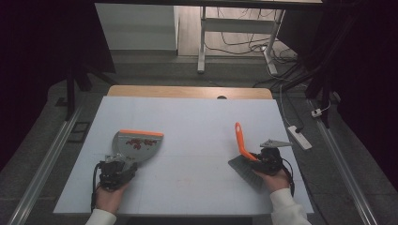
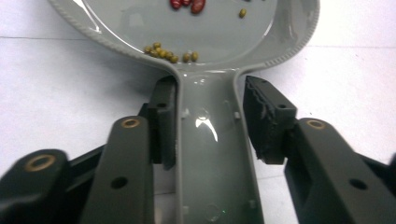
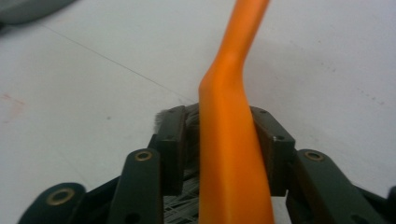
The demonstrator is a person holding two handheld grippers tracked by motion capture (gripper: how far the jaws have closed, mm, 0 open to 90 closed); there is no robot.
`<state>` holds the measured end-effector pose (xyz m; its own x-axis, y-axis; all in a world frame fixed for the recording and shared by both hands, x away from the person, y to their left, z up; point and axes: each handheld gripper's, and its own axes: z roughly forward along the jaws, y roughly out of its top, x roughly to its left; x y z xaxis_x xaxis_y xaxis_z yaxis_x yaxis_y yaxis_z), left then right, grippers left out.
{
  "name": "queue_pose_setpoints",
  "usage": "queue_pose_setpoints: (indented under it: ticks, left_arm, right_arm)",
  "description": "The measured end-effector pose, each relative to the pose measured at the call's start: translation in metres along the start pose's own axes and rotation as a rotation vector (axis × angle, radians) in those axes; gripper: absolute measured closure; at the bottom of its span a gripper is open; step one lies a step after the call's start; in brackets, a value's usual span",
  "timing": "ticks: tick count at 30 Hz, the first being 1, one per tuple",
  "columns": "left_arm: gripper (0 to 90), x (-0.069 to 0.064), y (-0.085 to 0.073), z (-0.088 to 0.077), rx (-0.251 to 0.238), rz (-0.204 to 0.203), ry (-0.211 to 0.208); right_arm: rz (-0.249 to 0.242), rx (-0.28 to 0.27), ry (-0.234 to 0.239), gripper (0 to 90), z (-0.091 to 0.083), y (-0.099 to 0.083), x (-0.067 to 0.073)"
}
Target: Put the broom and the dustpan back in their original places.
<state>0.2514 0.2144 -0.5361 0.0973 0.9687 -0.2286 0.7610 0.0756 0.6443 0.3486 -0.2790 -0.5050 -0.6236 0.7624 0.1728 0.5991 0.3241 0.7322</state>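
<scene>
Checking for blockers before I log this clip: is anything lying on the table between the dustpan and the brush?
Nothing visible. The white table is bare between the dustpan at the left tool and the brush at the right tool.

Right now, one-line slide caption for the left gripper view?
Left gripper jaws straddle the grey dustpan handle, right jaw clear of it; red and yellow-green beans lie in the pan.

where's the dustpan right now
In the high view the grey dustpan lies on the left half of the white table, its handle running back between the jaws of the left gripper, well apart from the orange-handled brush at the right.
</scene>
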Motion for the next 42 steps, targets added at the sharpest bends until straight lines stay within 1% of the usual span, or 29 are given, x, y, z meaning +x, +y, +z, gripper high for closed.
queue_pose_setpoints:
  ticks: [2,4,5,7,9,11,12,13,15,19,21,23,25,27,30,32,34,36,39,42]
  left_arm:
    - [52.5,0.0,0.0,0.0,0.004,0.009,-0.008]
    - [48.1,0.0,0.0,0.0,0.01,0.017,-0.009]
    - [45.9,0.0,0.0,-0.001,0.011,0.021,-0.006]
    - [41.4,0.0,0.0,-0.002,0.01,0.024,-0.002]
    - [34.9,-0.001,0.0,-0.006,0.013,0.042,0.019]
    - [29.5,-0.003,-0.001,-0.01,0.004,0.059,0.035]
    - [27.9,-0.004,-0.002,-0.012,-0.001,0.069,0.038]
    - [27.8,-0.004,-0.002,-0.013,-0.005,0.078,0.036]
    - [27.6,-0.004,-0.002,-0.017,-0.013,0.091,0.035]
    - [27.6,-0.001,-0.002,-0.02,-0.019,0.092,0.023]
    - [27.6,0.0,-0.001,-0.022,-0.024,0.093,0.022]
    - [27.3,-0.001,0.0,-0.027,-0.036,0.119,0.027]
    - [27.3,-0.003,0.001,-0.034,-0.055,0.145,0.023]
    - [28.8,-0.003,0.002,-0.038,-0.07,0.179,0.002]
    - [31.8,-0.004,0.004,-0.042,-0.095,0.241,-0.055]
    - [31.9,-0.004,0.006,-0.042,-0.092,0.265,-0.105]
    - [33.5,-0.004,0.008,-0.042,-0.09,0.293,-0.141]
    - [33.8,-0.004,0.009,-0.04,-0.083,0.312,-0.185]
    - [34.6,-0.006,0.01,-0.037,-0.073,0.355,-0.236]
    - [35.2,-0.009,0.012,-0.035,-0.069,0.381,-0.261]
  right_arm:
    - [-0.004,0.008,-0.012,56.1,0.002,0.0,-0.001]
    - [-0.011,0.015,-0.037,51.9,0.004,0.001,-0.002]
    - [-0.006,0.024,-0.052,50.8,0.005,0.0,-0.003]
    - [0.017,0.034,-0.053,49.3,0.007,0.0,-0.006]
    - [0.02,0.043,-0.072,47.0,0.008,0.0,-0.008]
    - [0.003,0.042,-0.106,46.4,0.008,-0.001,-0.007]
    - [0.006,0.041,-0.108,46.2,0.008,0.0,-0.007]
    - [0.008,0.039,-0.101,46.2,0.007,0.0,-0.007]
    - [0.004,0.036,-0.105,45.9,0.007,0.0,-0.006]
    - [0.005,0.022,-0.102,45.6,0.005,0.0,-0.006]
    - [0.008,0.003,-0.111,45.6,0.002,0.0,-0.005]
    - [0.006,-0.026,-0.11,45.4,-0.004,0.001,-0.004]
    - [-0.009,-0.057,-0.1,45.3,-0.011,0.002,0.0]
    - [-0.034,-0.069,-0.07,46.1,-0.017,0.003,0.005]
    - [-0.083,-0.081,-0.027,47.8,-0.019,0.002,0.012]
    - [-0.111,-0.074,-0.007,47.8,-0.018,0.002,0.016]
    - [-0.134,-0.069,0.018,47.9,-0.017,0.001,0.02]
    - [-0.158,-0.067,0.029,47.9,-0.016,0.0,0.024]
    - [-0.188,-0.072,0.053,48.1,-0.017,-0.001,0.031]
    - [-0.223,-0.068,0.061,48.0,-0.016,-0.002,0.037]
